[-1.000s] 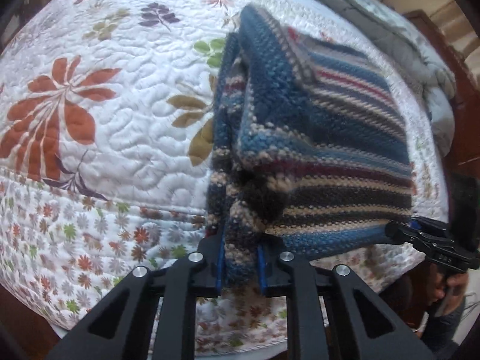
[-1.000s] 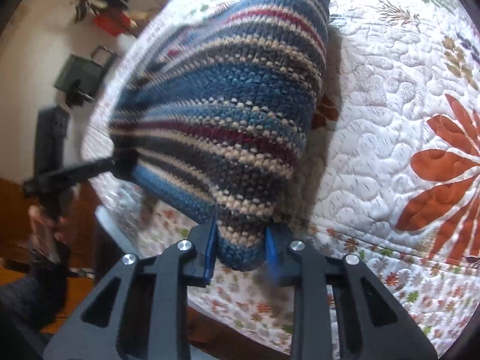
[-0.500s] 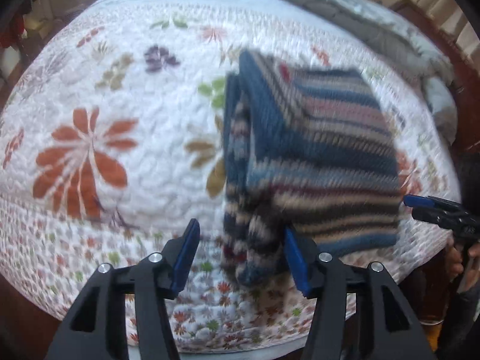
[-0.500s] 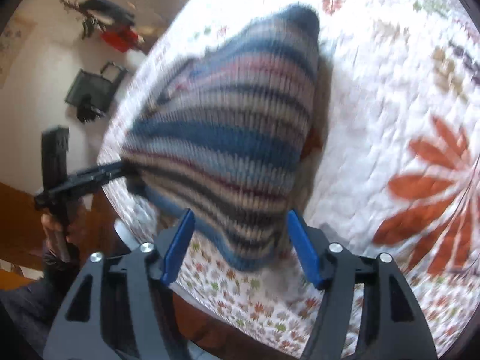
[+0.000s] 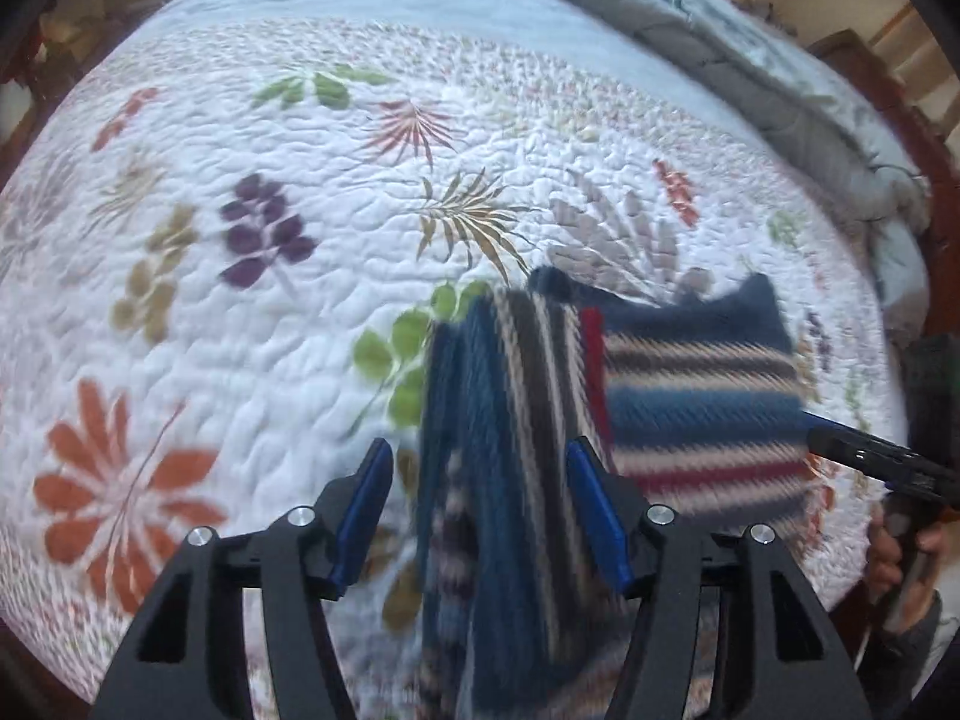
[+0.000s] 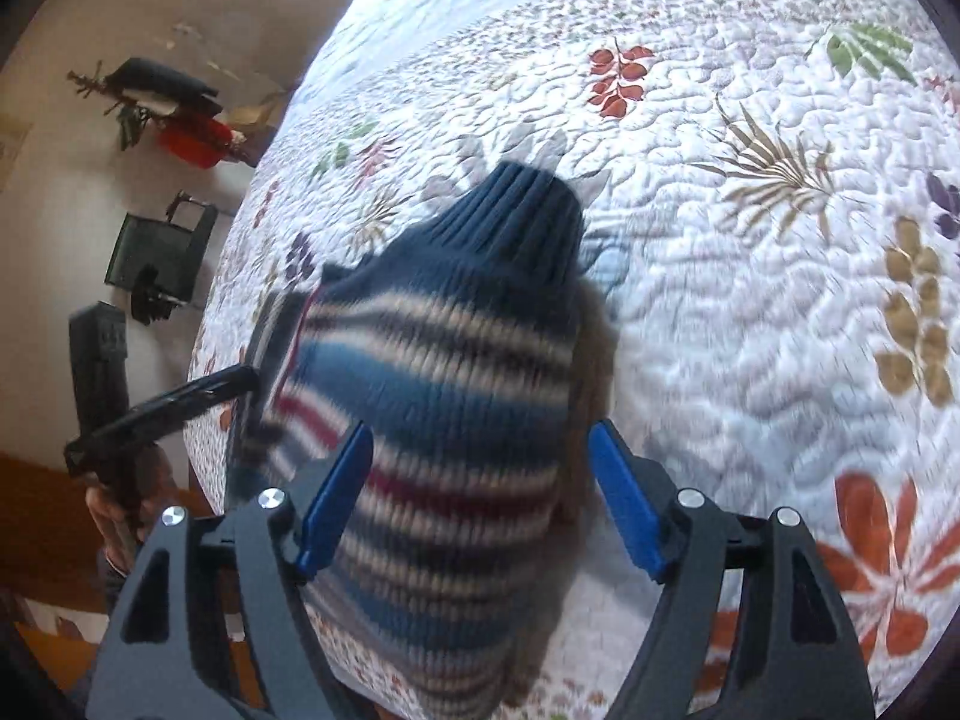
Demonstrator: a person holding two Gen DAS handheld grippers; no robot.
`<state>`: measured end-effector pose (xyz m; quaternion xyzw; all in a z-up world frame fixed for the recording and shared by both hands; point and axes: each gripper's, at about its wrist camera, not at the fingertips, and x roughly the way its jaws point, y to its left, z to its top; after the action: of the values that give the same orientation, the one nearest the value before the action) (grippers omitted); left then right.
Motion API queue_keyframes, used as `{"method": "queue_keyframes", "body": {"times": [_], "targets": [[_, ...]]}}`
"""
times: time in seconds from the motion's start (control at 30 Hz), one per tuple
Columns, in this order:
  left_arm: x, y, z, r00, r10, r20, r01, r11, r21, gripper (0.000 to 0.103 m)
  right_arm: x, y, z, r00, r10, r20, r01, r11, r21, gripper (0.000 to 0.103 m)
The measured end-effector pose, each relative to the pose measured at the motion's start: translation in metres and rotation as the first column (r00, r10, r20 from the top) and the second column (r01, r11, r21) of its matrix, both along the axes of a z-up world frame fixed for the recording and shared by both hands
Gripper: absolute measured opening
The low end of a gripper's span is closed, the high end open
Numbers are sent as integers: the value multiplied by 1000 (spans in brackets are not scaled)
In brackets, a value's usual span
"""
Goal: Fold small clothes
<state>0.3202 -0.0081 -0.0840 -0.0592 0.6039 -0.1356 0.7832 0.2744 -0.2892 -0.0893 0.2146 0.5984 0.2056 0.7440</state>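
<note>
A small knit sweater (image 5: 690,408) with blue, cream, grey and red stripes lies folded on the floral quilt near the bed's front edge. It also shows in the right wrist view (image 6: 456,396), dark blue ribbed hem pointing away. My left gripper (image 5: 480,504) is open, its blue-padded jaws spread on either side of the sweater's left folded edge. My right gripper (image 6: 480,492) is open, jaws spread around the sweater's near end. Neither holds the cloth. The right gripper (image 5: 870,462) appears at the sweater's right edge; the left gripper (image 6: 180,402) appears at its left.
The white quilt (image 5: 270,240) with leaf and flower prints covers the bed. A grey bunched duvet (image 5: 750,60) lies along the far right. Beyond the bed edge are a wall, a black bag (image 6: 162,252) and red and black items (image 6: 180,114).
Both grippers opened and let go of the sweater, then pulled back and up. The sweater dropped flat onto the quilt and now looks smaller in both views.
</note>
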Motion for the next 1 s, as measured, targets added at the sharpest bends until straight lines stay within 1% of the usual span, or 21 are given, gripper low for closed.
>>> {"method": "queue_keyframes", "body": {"times": [0.03, 0.07, 0.1, 0.13, 0.17, 0.2, 0.33, 0.43, 0.47, 0.53, 0.57, 0.6, 0.63, 0.67, 0.7, 0.73, 0.77, 0.8, 0.87, 1.0], "targets": [[0, -2, -3, 1000, -5, -6, 5, 1000, -4, 59, 5, 2, -3, 1000, 4, -4, -4, 1000, -10, 74], [4, -8, -10, 1000, -14, -12, 14, 1000, 0, 53, 11, 4, -5, 1000, 11, -1, -11, 999, -31, 74], [6, -10, -14, 1000, -23, -14, 23, 1000, 10, 43, 14, 6, -6, 1000, 18, 0, -18, 999, -44, 72], [7, -11, -19, 999, -31, -19, 31, 999, 20, 40, 16, 8, -8, 1000, 23, 0, -23, 998, -52, 69], [6, -11, -23, 999, -34, -24, 34, 999, 32, 35, 18, 11, -8, 999, 32, 0, -32, 998, -53, 64], [6, -11, -25, 999, -33, -26, 34, 999, 42, 34, 18, 13, -9, 999, 40, 3, -40, 998, -54, 62], [4, -12, -33, 999, -46, -14, 47, 995, 88, 35, 17, 20, -18, 999, 50, 8, -49, 994, -101, 60], [3, -14, -40, 999, -53, -3, 53, 993, 108, 37, 16, 20, -28, 999, 34, -14, -35, 996, -88, 60], [2, -14, -39, 999, -54, -1, 54, 993, 106, 37, 16, 19, -30, 999, 26, -21, -28, 997, -75, 60], [3, -10, -36, 999, -49, -1, 49, 997, 66, 37, 14, 16, -26, 1000, 22, -15, -23, 998, -62, 60], [2, -5, -31, 999, -44, -5, 45, 999, 31, 40, 12, 15, -22, 1000, 24, -12, -25, 997, -67, 62], [0, -1, -27, 999, -39, -7, 39, 999, 7, 46, 9, 14, -17, 1000, 25, -6, -26, 997, -73, 65], [-3, 2, -22, 999, -36, -2, 36, 999, -4, 49, 4, 14, -10, 999, 32, 5, -32, 996, -86, 67], [-11, 6, -14, 999, -40, 17, 40, 999, 3, 60, 0, 15, -5, 999, 42, 14, -40, 995, -96, 70], [-16, 7, -10, 999, -44, 29, 44, 999, 9, 73, -6, 16, 1, 998, 58, 25, -55, 992, -112, 71], [-26, 8, -4, 998, -53, 47, 52, 998, 22, 78, -14, 17, 7, 997, 74, 33, -69, 988, -136, 72], [-33, 8, 0, 997, -59, 58, 58, 998, 29, 81, -20, 18, 10, 996, 83, 36, -77, 986, -146, 74], [-42, 7, 4, 995, -74, 67, 72, 997, 34, 82, -26, 19, 12, 995, 91, 37, -84, 986, -146, 74], [-61, 2, 8, 991, -112, 72, 108, 993, 53, 86, -41, 23, 16, 994, 109, 30, -105, 986, -129, 76], [-87, -9, 9, 987, -134, 89, 128, 989, 76, 89, -68, 36, 18, 991, 134, 27, -129, 982, -141, 82]]}}
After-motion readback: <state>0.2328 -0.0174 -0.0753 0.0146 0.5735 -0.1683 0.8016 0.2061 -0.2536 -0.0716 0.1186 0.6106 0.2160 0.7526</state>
